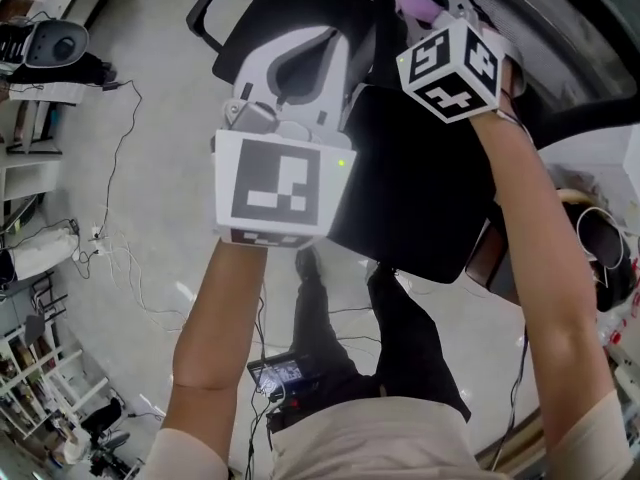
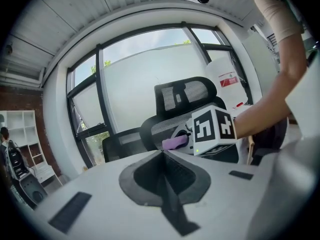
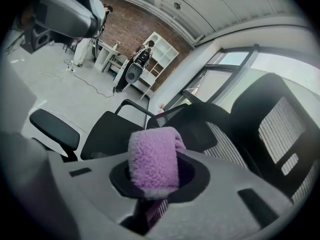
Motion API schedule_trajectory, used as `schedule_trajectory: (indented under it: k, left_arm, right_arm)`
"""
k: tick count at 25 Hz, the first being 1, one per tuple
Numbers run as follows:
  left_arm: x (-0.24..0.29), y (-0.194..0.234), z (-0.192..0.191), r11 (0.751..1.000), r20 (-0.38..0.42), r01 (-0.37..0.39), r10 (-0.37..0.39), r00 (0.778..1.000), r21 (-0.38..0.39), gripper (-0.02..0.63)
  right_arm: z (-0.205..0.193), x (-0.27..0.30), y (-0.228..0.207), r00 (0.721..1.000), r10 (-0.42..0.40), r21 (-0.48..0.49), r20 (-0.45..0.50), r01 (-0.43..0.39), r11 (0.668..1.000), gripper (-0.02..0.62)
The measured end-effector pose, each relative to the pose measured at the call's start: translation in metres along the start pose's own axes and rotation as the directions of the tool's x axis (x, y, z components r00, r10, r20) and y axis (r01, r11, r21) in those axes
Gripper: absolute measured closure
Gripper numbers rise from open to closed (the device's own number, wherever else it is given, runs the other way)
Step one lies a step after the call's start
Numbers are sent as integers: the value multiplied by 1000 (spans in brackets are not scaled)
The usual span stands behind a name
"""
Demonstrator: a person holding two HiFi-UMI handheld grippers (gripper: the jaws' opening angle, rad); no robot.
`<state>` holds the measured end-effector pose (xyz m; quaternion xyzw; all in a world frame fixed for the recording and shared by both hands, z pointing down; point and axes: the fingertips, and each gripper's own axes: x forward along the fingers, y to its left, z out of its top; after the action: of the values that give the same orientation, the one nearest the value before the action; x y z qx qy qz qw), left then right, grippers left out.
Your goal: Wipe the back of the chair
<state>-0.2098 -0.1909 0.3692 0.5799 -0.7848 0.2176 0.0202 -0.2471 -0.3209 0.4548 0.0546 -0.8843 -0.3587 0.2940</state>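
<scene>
Office chair's mesh back (image 3: 227,141) fills the right of the frame. The left gripper (image 2: 164,159), lower centre, is clenched on nothing. The right gripper (image 3: 150,196) grasps a purple cloth (image 3: 152,164) near the mesh. Wiping looks about to begin: next, press the cloth on and sweep across. Whether the cloth touches the mesh is hard to make out.

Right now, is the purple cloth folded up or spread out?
Folded up: the purple cloth is doubled over into one thick, bunched wad.
</scene>
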Motion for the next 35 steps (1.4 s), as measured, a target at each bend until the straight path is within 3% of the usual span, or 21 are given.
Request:
schedule_trajectory:
  k: [5,8,11,15,20,23,30,35]
  left_arm:
    - [13,-15,-3,1000,30,12,-12,999,4,598]
    - [32,-21,-6,1000,-8,18,-18,1000,-13,598]
    - [54,-28,-6,1000,-23,14,-15,1000,-15,598]
    - [67,-34,4,1000,56,11,-11,998,-11,598]
    - [71,-37,3,999,60,39,-38,997,-19,598]
    - [73,-38,0,999,55,51,-50,997,-18,598]
    - [73,-37,-4,998,51,57,-55,997,-21,598]
    - [69,-36,-8,999,49,44,-42,998,-21,598]
  right_arm:
    - [-30,7,-13,998,-35,-22,-42,34,999,545]
    - [-37,9,-15,999,-33,-67,-16,32,997,545]
    - [-57,7,-26,999,-52,-53,-2,51,997,545]
    - [-100,-22,-45,994,-105,9,-38,106,994,545]
    - [-166,-73,-78,958,-226,121,-178,249,961,549]
    - [-192,-94,-88,934,-268,141,-235,305,942,551]
    - [-193,-95,-89,917,-284,164,-278,337,927,555]
    - [-179,-83,-80,930,-270,184,-251,319,930,557]
